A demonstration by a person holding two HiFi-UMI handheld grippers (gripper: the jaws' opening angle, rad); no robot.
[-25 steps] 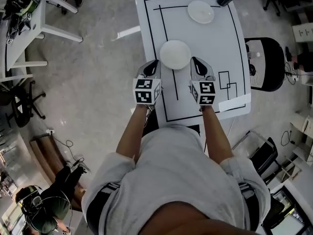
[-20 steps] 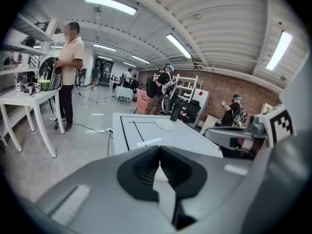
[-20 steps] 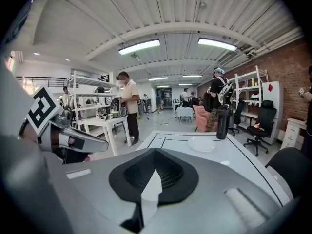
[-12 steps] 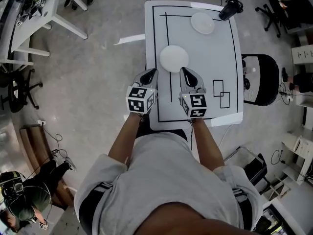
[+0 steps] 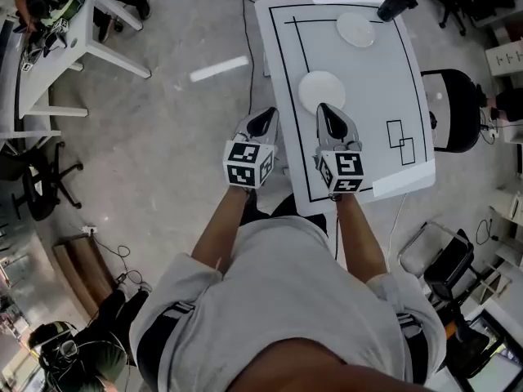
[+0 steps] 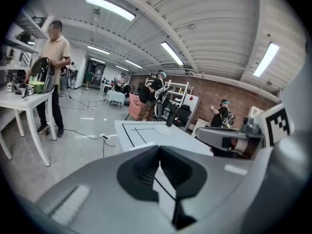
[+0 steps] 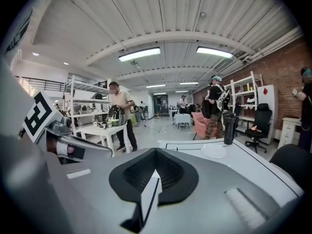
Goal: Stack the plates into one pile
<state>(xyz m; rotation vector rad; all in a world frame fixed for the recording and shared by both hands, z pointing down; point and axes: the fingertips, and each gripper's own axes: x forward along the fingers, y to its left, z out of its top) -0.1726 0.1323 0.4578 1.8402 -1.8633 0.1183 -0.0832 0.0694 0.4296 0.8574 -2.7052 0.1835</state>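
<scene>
Two white plates lie apart on the white table [image 5: 384, 129]: a near plate [image 5: 322, 91] and a far plate [image 5: 356, 29] beside a black bottle [image 5: 396, 1]. My right gripper [image 5: 327, 114] is shut and empty, its tip just short of the near plate's near rim. My left gripper [image 5: 263, 125] is also shut and empty, hanging just off the table's left edge. In the right gripper view the shut gripper [image 7: 155, 174] points toward the far plate [image 7: 214, 151]. The left gripper view shows its shut gripper [image 6: 160, 172] and the far plate [image 6: 164, 129]; the near plate is hidden there.
A black chair [image 5: 453, 109] stands at the table's right side. A white desk [image 5: 49, 47] with gear stands at the far left, and cables run over the floor. A taped square outline [image 5: 400, 144] marks the table's near right. People stand about the room [image 7: 119, 116].
Both grippers, which flanked the near plate a second ago, have lifted and drawn back toward me; the plate now lies ahead of them. Both stayed shut and empty.
</scene>
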